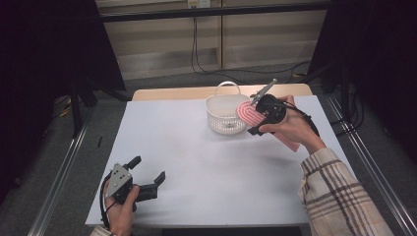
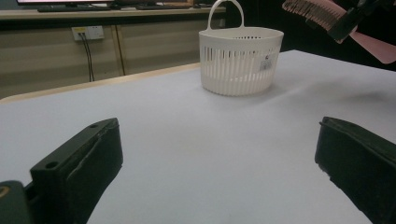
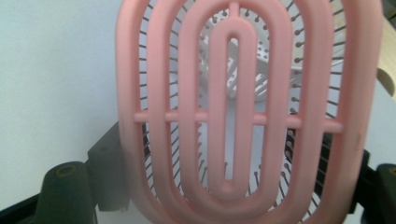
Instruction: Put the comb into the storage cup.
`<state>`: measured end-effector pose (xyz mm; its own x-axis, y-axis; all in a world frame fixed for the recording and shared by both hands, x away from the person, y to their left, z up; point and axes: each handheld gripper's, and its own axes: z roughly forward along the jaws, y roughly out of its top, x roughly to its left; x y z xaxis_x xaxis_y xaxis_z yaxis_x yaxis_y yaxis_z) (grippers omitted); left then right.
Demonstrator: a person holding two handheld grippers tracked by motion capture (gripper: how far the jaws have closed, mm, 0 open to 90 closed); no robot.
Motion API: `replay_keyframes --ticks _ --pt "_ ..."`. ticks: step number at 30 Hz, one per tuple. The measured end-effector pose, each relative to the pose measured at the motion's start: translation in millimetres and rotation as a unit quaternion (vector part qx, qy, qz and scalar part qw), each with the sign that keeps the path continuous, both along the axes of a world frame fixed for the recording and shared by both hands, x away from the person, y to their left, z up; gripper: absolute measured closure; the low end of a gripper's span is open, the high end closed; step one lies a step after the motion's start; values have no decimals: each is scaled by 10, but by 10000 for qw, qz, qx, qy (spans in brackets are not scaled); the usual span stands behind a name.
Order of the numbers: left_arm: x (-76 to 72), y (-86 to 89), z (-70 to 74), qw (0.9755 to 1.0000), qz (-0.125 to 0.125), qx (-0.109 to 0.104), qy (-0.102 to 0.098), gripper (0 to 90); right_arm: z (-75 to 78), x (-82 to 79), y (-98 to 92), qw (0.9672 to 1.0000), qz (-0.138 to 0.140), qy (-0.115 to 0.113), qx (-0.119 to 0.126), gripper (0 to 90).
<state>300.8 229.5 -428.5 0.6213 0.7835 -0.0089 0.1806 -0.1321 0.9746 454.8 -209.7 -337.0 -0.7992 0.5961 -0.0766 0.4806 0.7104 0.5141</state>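
A pink vented hairbrush hangs in the air at the right rim of a white slatted basket with a handle. My right gripper is shut on the brush, whose pink handle runs back under the hand. In the right gripper view the brush head stands upright between the jaws of the right gripper, and the basket shows through its slots. My left gripper rests open near the table's front left corner. Nothing lies between the jaws of the left gripper, which faces the basket and brush.
The white table stretches between the two hands, with a wooden strip along its far edge. Metal rails run down both sides of the table. Cables hang on the back wall.
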Motion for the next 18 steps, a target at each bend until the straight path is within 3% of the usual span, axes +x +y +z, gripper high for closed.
replay_keyframes --ticks 9,18 --pt "-1 0 1 10000 -1 -12 -2 11 47 -13 -10 9997 -77 -192 126 218" --pt "0 -10 -2 10000 -24 -13 13 11 136 -35 -21 9979 -181 -524 348 217"
